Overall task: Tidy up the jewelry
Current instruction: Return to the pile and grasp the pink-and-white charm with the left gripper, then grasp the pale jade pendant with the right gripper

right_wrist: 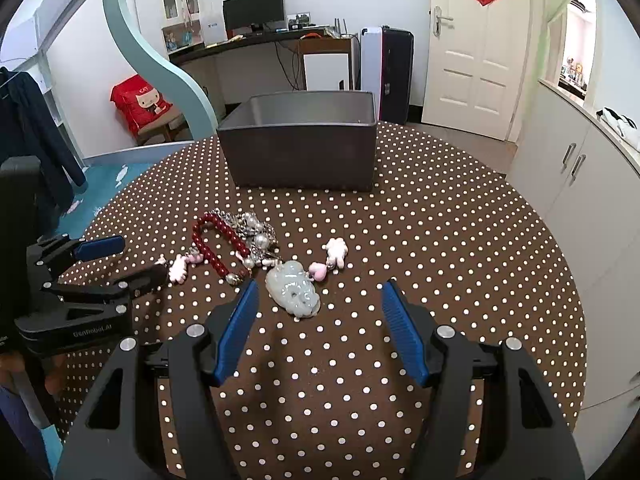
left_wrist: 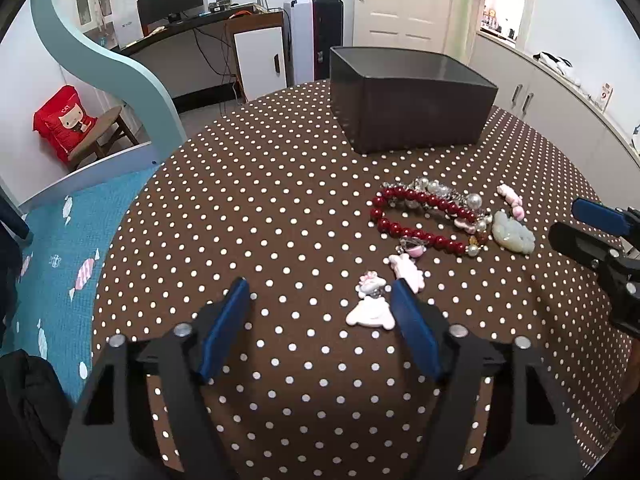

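Observation:
A pile of jewelry lies on the dotted table: a red bead bracelet (left_wrist: 416, 216) (right_wrist: 212, 246), a silver pearl chain (left_wrist: 444, 192) (right_wrist: 256, 228), a pale jade pendant (left_wrist: 514, 234) (right_wrist: 294, 290) and pink charms (left_wrist: 370, 304) (right_wrist: 336, 254). A dark grey box (left_wrist: 408, 100) (right_wrist: 300, 144) stands behind them, open at the top. My left gripper (left_wrist: 320, 300) is open and empty, its right finger beside the pink charm. My right gripper (right_wrist: 318, 300) is open and empty, with the jade pendant just ahead between its fingers.
The round table (left_wrist: 260, 200) has a brown white-dotted cloth. A blue bed (left_wrist: 60, 248) lies to its left. White cabinets (right_wrist: 580, 184) stand to the right. A desk (right_wrist: 260, 44) and a door (right_wrist: 476, 40) are at the back.

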A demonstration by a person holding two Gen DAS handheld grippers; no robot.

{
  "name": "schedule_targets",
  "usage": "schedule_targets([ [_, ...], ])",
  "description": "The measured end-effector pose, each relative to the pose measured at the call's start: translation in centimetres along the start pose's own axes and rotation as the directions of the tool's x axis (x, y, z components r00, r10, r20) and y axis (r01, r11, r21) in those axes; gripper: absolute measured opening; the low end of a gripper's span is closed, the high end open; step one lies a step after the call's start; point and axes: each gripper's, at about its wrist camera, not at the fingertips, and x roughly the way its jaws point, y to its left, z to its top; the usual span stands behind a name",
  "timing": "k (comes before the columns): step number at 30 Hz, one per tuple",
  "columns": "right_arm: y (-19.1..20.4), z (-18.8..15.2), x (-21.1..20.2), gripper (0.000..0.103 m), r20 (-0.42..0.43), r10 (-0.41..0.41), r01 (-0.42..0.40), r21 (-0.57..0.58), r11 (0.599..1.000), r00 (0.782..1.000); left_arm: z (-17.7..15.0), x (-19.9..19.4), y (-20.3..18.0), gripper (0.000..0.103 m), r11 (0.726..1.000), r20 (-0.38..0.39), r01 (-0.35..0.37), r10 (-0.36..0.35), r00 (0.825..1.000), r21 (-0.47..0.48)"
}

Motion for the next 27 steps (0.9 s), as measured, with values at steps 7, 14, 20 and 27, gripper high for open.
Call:
schedule_targets([
  [7,0.3,-0.2,1.5,0.061,-0.044,0.006,-0.007,-0.015,1.000,0.999,-0.1,0.0,0.0,0.026,1.000,0.013,0.020,-0.021,1.000,0.014],
  [14,1.3,0.3,3.2,0.058,-0.085,0.018,-0.022,-0.049,0.999,0.996,0.2,-0.4,0.9,0.015,0.999,0.025,0.042,-0.042,0.999,-0.014],
  [20,2.0,0.6,3.9,0.039,-0.086,-0.016,0.009,-0.086,0.996,0.996,0.3,-1.0,1.7,0.015,0.996,0.033,0.081,-0.080,0.996,-0.031],
  [27,2.4,0.0,3.7,0.026,-0.072,-0.005,-0.003,-0.108,0.994,0.997,0.6,-2.1,1.8,0.015,0.992,0.052,0.117,-0.115,0.992,-0.039],
])
